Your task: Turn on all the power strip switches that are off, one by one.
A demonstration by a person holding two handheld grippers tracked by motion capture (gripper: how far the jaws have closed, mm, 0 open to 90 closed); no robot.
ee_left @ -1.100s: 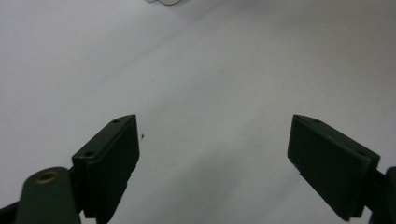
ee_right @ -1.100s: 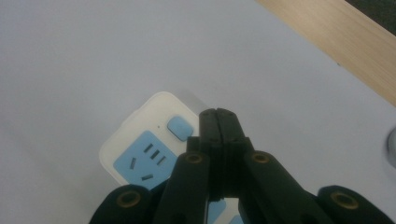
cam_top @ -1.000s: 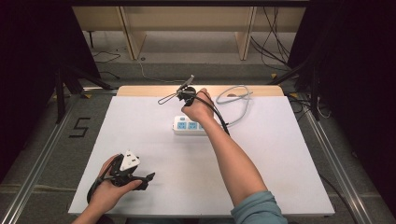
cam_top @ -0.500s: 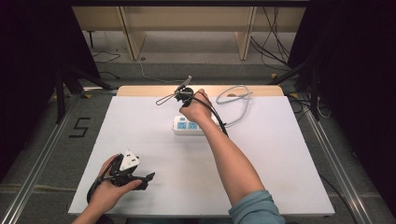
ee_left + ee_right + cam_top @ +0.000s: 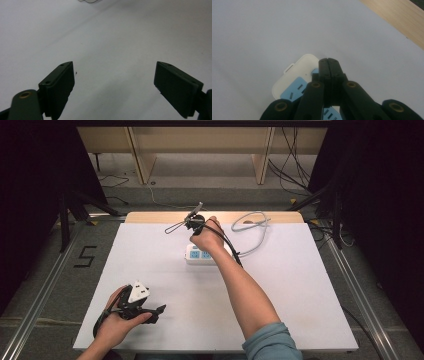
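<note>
Black "5" (image 5: pixel 86 256) on floor beside white table (image 5: pixel 300 285)

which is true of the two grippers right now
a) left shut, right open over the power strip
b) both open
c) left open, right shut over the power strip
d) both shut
c: in the left gripper view the left gripper has its jaws wide apart over bare table, while the right gripper has its jaws pressed together above the white power strip.
</note>
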